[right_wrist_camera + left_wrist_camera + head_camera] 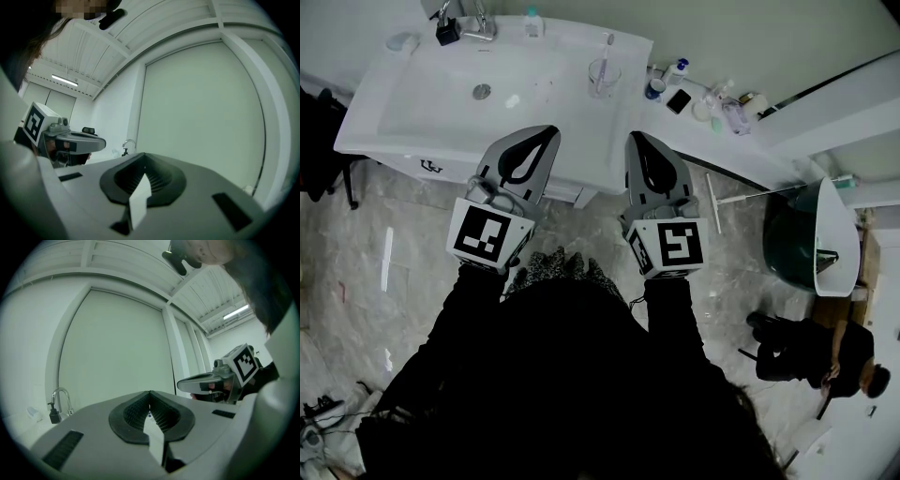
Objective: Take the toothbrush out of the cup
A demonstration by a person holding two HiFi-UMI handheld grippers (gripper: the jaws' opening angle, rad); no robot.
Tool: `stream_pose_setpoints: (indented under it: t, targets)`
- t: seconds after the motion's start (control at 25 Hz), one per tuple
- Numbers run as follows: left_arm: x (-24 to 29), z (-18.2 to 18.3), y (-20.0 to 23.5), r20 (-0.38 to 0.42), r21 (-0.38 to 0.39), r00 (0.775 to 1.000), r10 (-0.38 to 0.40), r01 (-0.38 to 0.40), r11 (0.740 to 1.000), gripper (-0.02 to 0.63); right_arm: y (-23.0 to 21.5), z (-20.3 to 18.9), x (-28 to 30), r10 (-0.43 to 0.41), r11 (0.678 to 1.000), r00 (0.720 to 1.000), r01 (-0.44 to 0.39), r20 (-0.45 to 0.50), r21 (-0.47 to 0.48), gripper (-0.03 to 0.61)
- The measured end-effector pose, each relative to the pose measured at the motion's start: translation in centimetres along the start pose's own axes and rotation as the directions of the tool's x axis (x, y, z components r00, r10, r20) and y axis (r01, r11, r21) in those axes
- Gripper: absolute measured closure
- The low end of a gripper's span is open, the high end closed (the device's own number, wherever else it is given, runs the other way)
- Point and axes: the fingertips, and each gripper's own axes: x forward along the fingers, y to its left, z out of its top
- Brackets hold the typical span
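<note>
Left claw point(550, 130), right claw point(634, 137), both closed

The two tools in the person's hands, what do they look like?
The left tool and right tool are grey wedges tapering to a point, with black ribbed pads around a teardrop opening. Each carries a white cube printed with black square markers. The person wears black sleeves.

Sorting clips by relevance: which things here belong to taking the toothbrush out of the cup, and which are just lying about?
Job:
toothbrush, standing in the cup
left gripper and right gripper, both shut and empty

Lying about:
tap
phone
bottle
</note>
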Motion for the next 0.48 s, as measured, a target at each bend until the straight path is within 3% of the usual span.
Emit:
stream_pose_setpoints:
  t: [0.48]
  targets:
    - [3.2, -1.2, 1.5, -0.021, -0.028, 1.0, 0.004, -0.005, 1.0, 0.606, -2.5, -0.7, 2.4, -0.007, 1.0, 1.0, 0.007, -0.017, 0.005, 0.574]
